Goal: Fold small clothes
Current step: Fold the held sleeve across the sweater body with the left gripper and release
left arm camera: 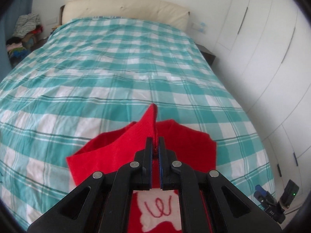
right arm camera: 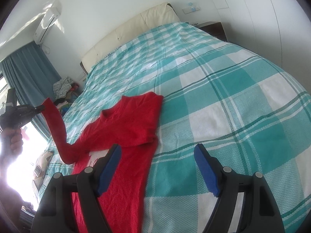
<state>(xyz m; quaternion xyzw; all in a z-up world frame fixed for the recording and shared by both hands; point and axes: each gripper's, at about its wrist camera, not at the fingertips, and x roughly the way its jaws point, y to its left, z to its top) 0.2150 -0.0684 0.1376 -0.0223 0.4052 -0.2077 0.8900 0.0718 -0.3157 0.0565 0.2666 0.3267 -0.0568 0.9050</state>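
1. Left gripper [left arm camera: 155,145]: jaws nearly together, pinching the cuff end of a red sleeve [left arm camera: 124,147]. Fabric sits between the blue pads; the cuff tip sticks out past the fingertips.
2. Right wrist view shows the same left gripper [right arm camera: 39,107] at the far left, held in a bare hand [right arm camera: 14,137], raised off the bed with the sleeve [right arm camera: 58,132] hanging from it in a curve down to the sweater body.
3. Right gripper [right arm camera: 157,153]: jaws spread wide, nothing between them. Blue pads [right arm camera: 108,167] visible on both fingers. Left finger hangs over the lower part of the sweater, right finger over bare bedspread; cannot tell if either touches.
4. Red sweater [right arm camera: 126,128] lies on the bed [right arm camera: 223,101], near the foot end, collar [right arm camera: 107,113] pointing toward the headboard [right arm camera: 126,31]. The far side of the chest is folded over onto the body, giving a straight edge there. A white patch with red stitching [left arm camera: 157,211] shows on the sweater below the left gripper.
5. Bedspread is a teal and white check, slightly wrinkled.
6. Background: pile of clothes [left arm camera: 27,25] beside the bed head, blue curtain [right arm camera: 29,73], wall air conditioner [right arm camera: 46,24], white wardrobe doors [left arm camera: 262,38], dark nightstand [right arm camera: 213,28].
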